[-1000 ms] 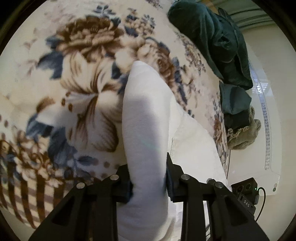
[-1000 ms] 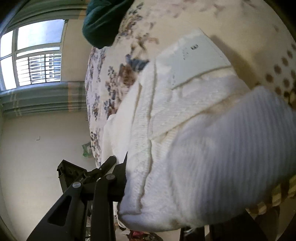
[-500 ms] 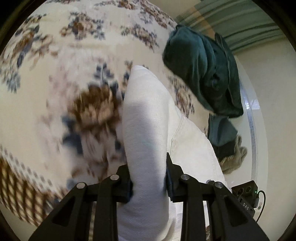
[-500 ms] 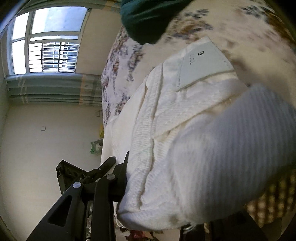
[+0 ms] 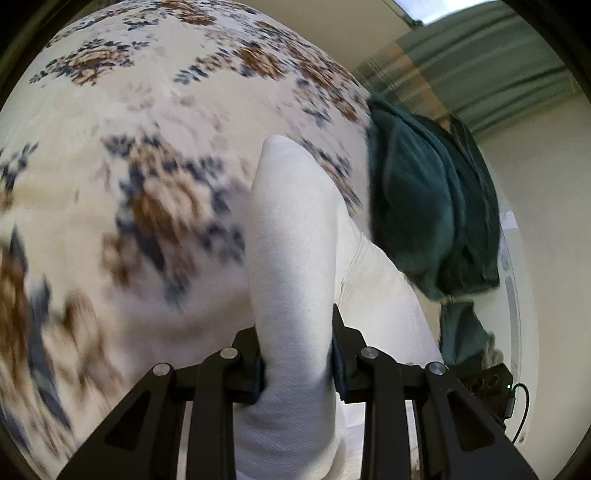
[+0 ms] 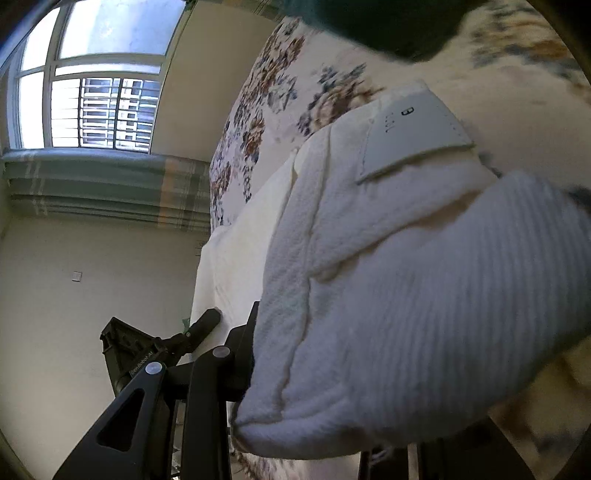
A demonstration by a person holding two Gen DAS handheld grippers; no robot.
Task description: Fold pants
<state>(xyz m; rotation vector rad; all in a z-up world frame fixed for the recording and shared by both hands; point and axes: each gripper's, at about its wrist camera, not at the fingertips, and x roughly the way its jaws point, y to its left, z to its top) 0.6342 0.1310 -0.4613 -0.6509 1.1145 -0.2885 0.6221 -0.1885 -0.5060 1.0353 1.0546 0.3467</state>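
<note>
Up close in the left wrist view, the left gripper [image 5: 297, 354] has its jaws drawn in narrow on a thick fold of the white pants [image 5: 291, 258], one black pad pressed to each side of the cloth. That fold stands up between the fingers as a rounded ridge, and more of the pants spreads off to the right of it, with a seam running through that part. Behind the pants lies the bedspread [image 5: 147, 155], cream with brown and blue flowers, its print smeared by blur on the side left of the pants. To the upper right of the pants a dark green garment [image 5: 424, 206] sits heaped on the bedspread, with a striped curtain [image 5: 480, 62] beyond it. A small black box [image 5: 487, 384] with a cable shows low to the right of the pants.

From the right wrist view, the right gripper [image 6: 332, 387] clamps a bulky bunch of the pants [image 6: 424, 295]; only its left finger shows, tight against the cloth, and the other is hidden under the fabric. A pale label [image 6: 410, 136] sits on the waistband near the top of the pants. The bedspread [image 6: 266, 110] lies behind and left of the pants, the green garment [image 6: 380, 26] above them. Far left of the pants are a barred window [image 6: 99, 103] and the curtain [image 6: 103, 184]. The left gripper [image 6: 199, 328] touches the pants' left edge.
</note>
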